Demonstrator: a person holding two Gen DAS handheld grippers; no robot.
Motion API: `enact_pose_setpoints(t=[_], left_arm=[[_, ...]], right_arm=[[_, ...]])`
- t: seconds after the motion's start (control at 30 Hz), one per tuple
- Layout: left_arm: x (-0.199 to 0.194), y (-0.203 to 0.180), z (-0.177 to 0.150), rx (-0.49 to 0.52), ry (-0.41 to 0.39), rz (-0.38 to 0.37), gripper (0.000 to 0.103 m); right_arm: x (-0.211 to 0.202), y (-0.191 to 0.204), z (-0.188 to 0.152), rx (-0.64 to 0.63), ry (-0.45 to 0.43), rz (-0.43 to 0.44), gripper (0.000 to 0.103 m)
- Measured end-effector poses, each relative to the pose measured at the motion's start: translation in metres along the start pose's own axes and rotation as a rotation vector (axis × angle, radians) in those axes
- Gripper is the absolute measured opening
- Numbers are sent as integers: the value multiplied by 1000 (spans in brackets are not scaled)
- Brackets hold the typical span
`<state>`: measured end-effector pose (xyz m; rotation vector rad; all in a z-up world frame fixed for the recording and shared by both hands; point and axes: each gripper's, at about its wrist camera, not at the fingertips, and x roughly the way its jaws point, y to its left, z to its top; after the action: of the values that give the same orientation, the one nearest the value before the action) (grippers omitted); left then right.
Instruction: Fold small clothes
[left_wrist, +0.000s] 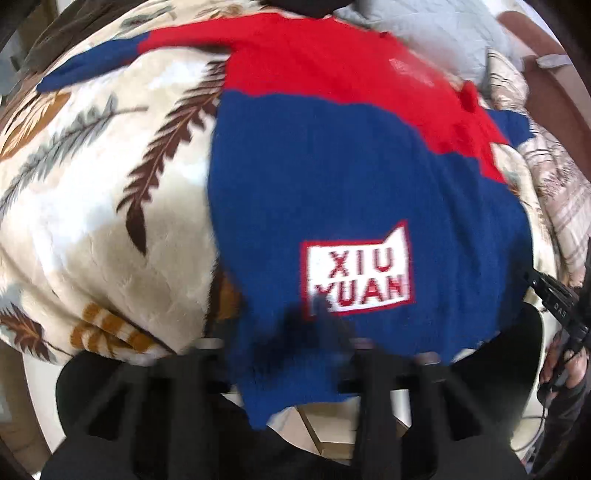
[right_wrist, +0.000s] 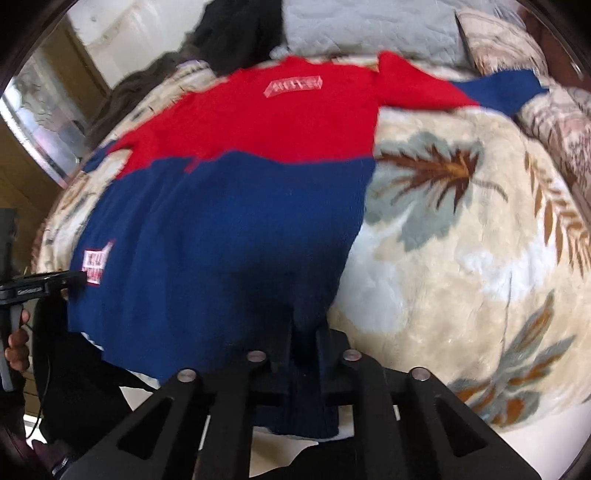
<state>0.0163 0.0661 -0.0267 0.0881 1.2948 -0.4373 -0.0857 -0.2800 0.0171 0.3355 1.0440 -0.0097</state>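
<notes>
1. Knitted wool, or something like it, makes up the sweater (left_wrist: 332, 177), red above and blue below, with a white patch (left_wrist: 358, 275) reading "XIU YUAN". It lies spread flat on the blanket (left_wrist: 92, 206) of a bed, with its hem hanging a little over the near edge.
2. We judge it soft and limp, light, and a bit stretchy. It will sag and drag when lifted and will not keep any shape by itself. The fleece blanket under it may cling to it.
3. The two bottom corners of the hem seem to us the best place to take hold for a fold upward toward the collar.
4. Our left hand-held gripper (left_wrist: 295, 328) is closed, with blue hem cloth bunched between its fingers, just below the patch.
5. Our right hand-held gripper (right_wrist: 304, 332) is closed too, pinching the hem at the other corner.
6. Both views are blurred, so we cannot see how much cloth each one has, or whether it took one layer or two.
7. The sleeve (left_wrist: 96, 62) on one side lies stretched out; the other sleeve (right_wrist: 495, 88) is partly folded, and its cuff is hard to make out.
8. A small label (right_wrist: 293, 85) on the red part is unreadable.
</notes>
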Motion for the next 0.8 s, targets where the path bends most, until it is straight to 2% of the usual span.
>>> enact_pose_setpoints(t=[0.07, 0.13, 0.2, 0.27, 0.3, 0.4, 0.47, 0.5, 0.53, 0.57, 0.6, 0.7, 0.77, 0.8], left_arm=[[-15, 6, 2, -23, -21, -50, 8], [-19, 11, 3, -29, -23, -48, 9], [-10, 14, 3, -29, 10, -44, 9], [6, 12, 1, -26, 54, -5, 11], [6, 11, 1, -22, 45, -1, 11], [-13, 9, 5, 1, 20, -25, 11], [-30, 8, 15, 12, -23, -48, 13], [-37, 6, 23, 22, -45, -56, 20], [-42, 1, 32, 34, -78, -57, 32], [-45, -2, 43, 43, -113, -44, 40], [-45, -5, 56, 51, -146, -24, 52], [-26, -17, 93, 69, -209, 20, 55], [-1, -23, 123, 52, -201, 48, 56], [12, -24, 133, 42, -185, 68, 56]], right_arm=[[-25, -7, 3, 36, -65, 45, 8], [-35, -15, 2, 50, -74, 22, 8], [-23, -24, -3, 75, -26, 4, 7], [0, -31, -13, 105, 57, -16, 7], [9, -33, -14, 113, 81, -21, 7], [1, -35, -1, 141, 65, -3, 14], [-12, -39, 22, 150, -19, -21, 18], [-14, -39, 33, 143, -49, -21, 21], [-14, -40, 48, 139, -82, -23, 28], [-12, -40, 63, 134, -111, -30, 30], [-6, -39, 73, 128, -129, -32, 30], [28, -37, 99, 117, -126, -25, 29], [64, -36, 103, 95, -32, -73, 28], [78, -39, 104, 85, 15, -84, 23]])
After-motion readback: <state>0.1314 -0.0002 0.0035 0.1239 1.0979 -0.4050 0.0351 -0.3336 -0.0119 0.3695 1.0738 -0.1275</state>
